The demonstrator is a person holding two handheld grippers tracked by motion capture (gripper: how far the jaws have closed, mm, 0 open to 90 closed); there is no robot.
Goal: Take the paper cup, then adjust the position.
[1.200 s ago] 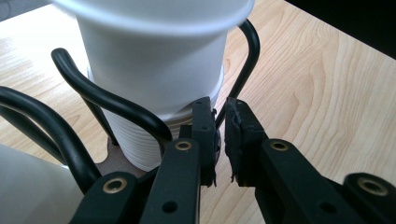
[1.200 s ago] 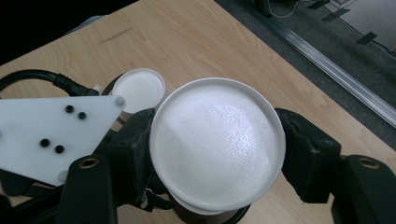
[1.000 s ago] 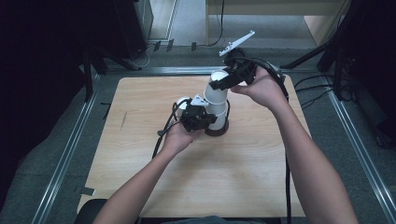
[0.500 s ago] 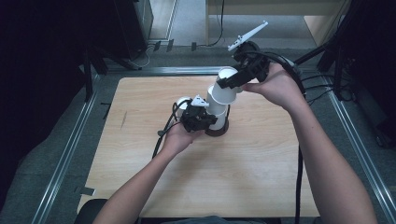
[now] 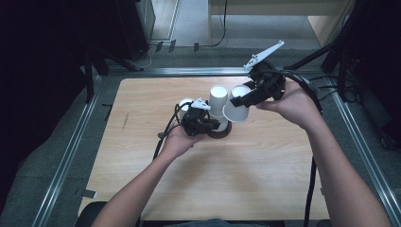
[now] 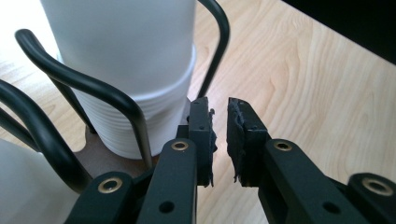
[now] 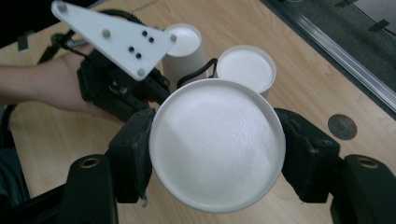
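A stack of upturned white paper cups [image 5: 218,100] [image 6: 130,70] stands in a black wire rack [image 6: 93,88] on a dark round base [image 5: 220,134]. My right gripper [image 5: 239,102] [image 7: 217,140] is shut on one white cup [image 5: 234,112] [image 7: 217,144], held tilted in the air just right of the stack with its flat bottom facing the camera. My left gripper [image 5: 211,125] [image 6: 219,109] lies low beside the rack's base. Its jaws stand barely apart with nothing between them. More white cups [image 5: 241,90] [image 7: 246,67] stand by the stack.
The light wooden table [image 5: 265,179] has metal rails along its left and right sides. Another white cup [image 5: 185,102] sits behind the left hand. A small dark round spot [image 7: 342,127] marks the tabletop. Cables trail from both grippers.
The right gripper has carried the cup off the top of the stack, moving right and slightly toward me; the cup now hangs beside the stack. The left hand has stayed put.
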